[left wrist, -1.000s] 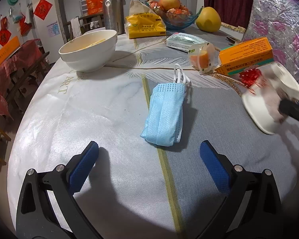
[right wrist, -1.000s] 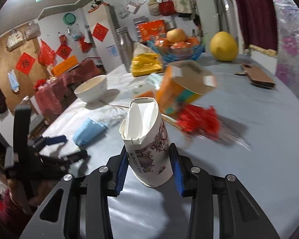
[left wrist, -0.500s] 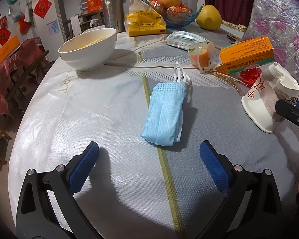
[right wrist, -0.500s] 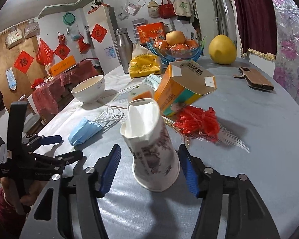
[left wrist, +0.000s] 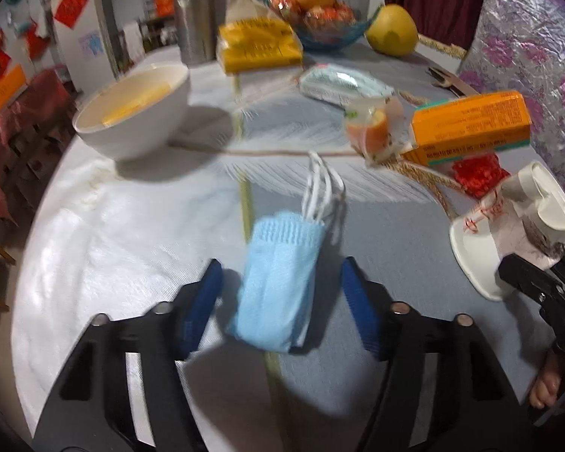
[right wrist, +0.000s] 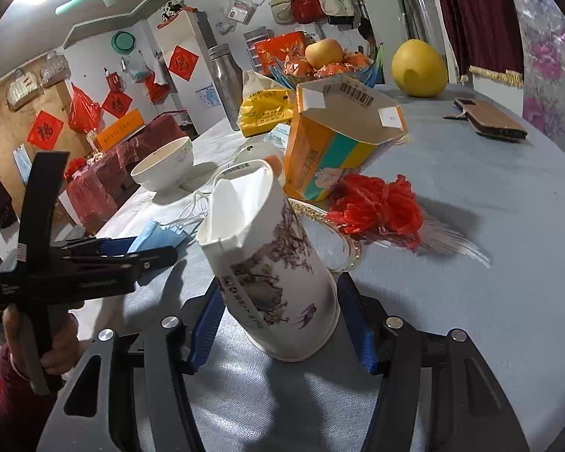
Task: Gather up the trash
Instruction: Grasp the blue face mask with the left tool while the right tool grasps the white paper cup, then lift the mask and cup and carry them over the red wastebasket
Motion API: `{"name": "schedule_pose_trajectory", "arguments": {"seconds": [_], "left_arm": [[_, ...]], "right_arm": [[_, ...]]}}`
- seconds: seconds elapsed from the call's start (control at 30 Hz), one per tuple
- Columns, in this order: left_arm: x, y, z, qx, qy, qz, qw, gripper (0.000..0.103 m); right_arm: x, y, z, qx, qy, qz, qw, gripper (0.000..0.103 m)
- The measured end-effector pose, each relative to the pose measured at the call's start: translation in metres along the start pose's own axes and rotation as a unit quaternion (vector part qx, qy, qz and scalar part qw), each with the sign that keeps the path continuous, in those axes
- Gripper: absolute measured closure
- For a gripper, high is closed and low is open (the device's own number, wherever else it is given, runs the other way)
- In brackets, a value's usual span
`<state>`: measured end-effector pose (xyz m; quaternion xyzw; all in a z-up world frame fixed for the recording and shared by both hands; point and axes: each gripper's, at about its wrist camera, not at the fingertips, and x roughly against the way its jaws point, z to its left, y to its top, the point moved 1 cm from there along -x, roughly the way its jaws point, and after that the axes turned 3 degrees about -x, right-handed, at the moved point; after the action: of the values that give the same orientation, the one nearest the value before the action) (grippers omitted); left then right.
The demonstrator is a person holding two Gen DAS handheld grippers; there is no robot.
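A folded blue face mask [left wrist: 282,241] with white ear loops lies on the grey tablecloth. My left gripper [left wrist: 281,265] straddles it and its jaws are closing, with gaps still showing on both sides of the mask. In the right wrist view the mask [right wrist: 158,231] lies just past the left gripper [right wrist: 132,248]. A crumpled white paper cup [right wrist: 267,256] with a printed branch leans on the table between the fingers of my right gripper [right wrist: 281,285]. Its blue pads sit close beside the cup's lower sides without squeezing. The left wrist view shows the cup [left wrist: 508,226] at the right edge.
Beyond the mask lie a white bowl [left wrist: 132,113], an orange box [left wrist: 471,120], a red net bundle [left wrist: 474,173], a clear fruit cup [left wrist: 373,128] and a wrapped mask packet [left wrist: 339,83]. A yellow pack [left wrist: 260,45], a fruit bowl [left wrist: 320,19] and a pomelo [left wrist: 391,30] stand at the back.
My left gripper has moved forward over the mask and its jaws have narrowed around it. My right gripper has let go its squeeze on the cup and sunk lower around it.
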<state>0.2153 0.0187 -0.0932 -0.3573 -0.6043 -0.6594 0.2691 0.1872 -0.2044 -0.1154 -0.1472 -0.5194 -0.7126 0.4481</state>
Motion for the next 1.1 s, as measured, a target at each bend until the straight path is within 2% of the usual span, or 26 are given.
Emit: {"name": "schedule_pose_trajectory", "arguments": {"seconds": [0.07,0.17,0.23,0.3,0.67,1.1], "left_arm": [[0.002,-0.001,-0.002,-0.002,0.006,-0.003,1.0000,0.065],[0.007,-0.004,0.000,0.011,-0.017,-0.010,0.9997,0.072],[0.012,-0.006,0.003,0.027,-0.031,-0.018,0.9990,0.072],[0.018,-0.009,0.004,0.038,-0.043,-0.028,0.9979,0.072],[0.066,-0.018,-0.014,0.014,-0.053,-0.079,0.9954,0.072],[0.121,-0.041,-0.039,-0.018,-0.067,-0.124,0.9899,0.072]], "right_arm": [[0.000,0.001,-0.002,-0.007,0.002,-0.001,1.000,0.044],[0.002,0.002,-0.002,-0.009,0.001,-0.008,1.000,0.044],[0.004,0.001,-0.001,-0.010,0.003,-0.010,1.000,0.044],[0.006,0.001,0.000,-0.008,0.004,-0.015,1.000,0.058],[0.059,-0.005,0.007,-0.011,-0.006,-0.065,0.998,0.059],[0.144,-0.026,0.010,-0.011,-0.029,-0.125,0.992,0.059]]}}
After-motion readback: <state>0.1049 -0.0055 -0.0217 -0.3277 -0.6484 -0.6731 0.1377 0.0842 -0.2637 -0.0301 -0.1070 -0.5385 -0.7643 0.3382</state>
